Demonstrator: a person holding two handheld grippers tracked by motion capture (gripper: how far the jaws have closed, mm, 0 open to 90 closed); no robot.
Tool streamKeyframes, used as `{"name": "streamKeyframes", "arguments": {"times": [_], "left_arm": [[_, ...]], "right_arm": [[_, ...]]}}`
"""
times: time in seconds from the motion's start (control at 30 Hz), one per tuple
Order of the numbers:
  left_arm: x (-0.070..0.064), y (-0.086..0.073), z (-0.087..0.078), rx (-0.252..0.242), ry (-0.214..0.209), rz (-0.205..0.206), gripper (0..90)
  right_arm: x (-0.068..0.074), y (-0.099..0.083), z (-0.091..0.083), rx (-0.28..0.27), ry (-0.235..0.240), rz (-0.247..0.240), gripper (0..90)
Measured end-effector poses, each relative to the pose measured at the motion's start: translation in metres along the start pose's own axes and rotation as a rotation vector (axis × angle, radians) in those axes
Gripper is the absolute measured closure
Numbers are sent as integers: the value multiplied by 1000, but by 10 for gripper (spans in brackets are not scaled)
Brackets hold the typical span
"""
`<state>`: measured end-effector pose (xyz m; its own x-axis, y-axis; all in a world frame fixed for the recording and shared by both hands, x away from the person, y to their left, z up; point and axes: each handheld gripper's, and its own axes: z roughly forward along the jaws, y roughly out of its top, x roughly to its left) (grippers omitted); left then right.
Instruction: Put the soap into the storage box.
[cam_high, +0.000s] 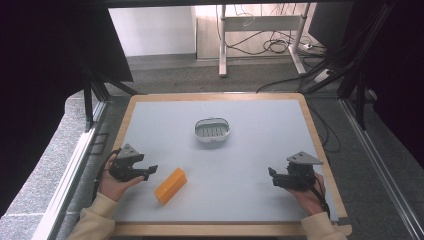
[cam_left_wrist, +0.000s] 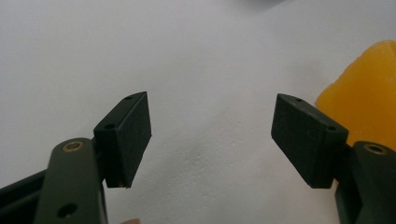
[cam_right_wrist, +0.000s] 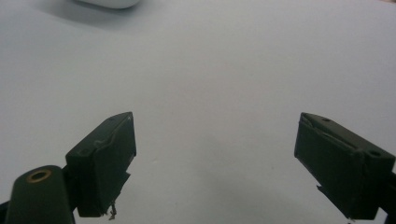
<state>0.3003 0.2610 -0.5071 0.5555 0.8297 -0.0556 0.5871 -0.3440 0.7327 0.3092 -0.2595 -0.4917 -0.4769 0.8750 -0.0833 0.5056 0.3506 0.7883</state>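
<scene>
Translucent orange bar (cam_high: 170, 185) lies flat; left tongs (cam_high: 151, 171) and right tongs (cam_high: 272, 175) gape empty.

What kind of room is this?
Probably a lab or workshop set up for recording. A person sits at a table holding a left gripper and a right gripper, black curtains hang around, and cables lie on the floor.
</scene>
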Motion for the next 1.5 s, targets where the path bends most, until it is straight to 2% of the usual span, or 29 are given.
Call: {"name": "streamKeyframes", "arguments": {"times": [0.2, 0.4, 0.63, 0.83, 1.07, 1.5], "left_arm": [[-2, 0, -2, 7, -4, 0, 285], [-3, 3, -6, 11, -15, -15, 292], [-4, 9, -13, 23, -29, -5, 297], [1, 17, -34, 20, -42, 2, 296], [2, 18, -41, 27, -45, -7, 296], [-12, 27, -49, 49, -78, 14, 294]], "right_arm": [[-1, -2, 1, -18, 30, 16, 155], [-2, -3, -1, -29, 26, 30, 173], [-4, -6, -2, -33, 14, 39, 180], [-1, -6, -2, -40, 6, 19, 183], [0, -6, -1, -31, 4, 4, 188], [1, -7, -1, -23, -4, -11, 196]]}}
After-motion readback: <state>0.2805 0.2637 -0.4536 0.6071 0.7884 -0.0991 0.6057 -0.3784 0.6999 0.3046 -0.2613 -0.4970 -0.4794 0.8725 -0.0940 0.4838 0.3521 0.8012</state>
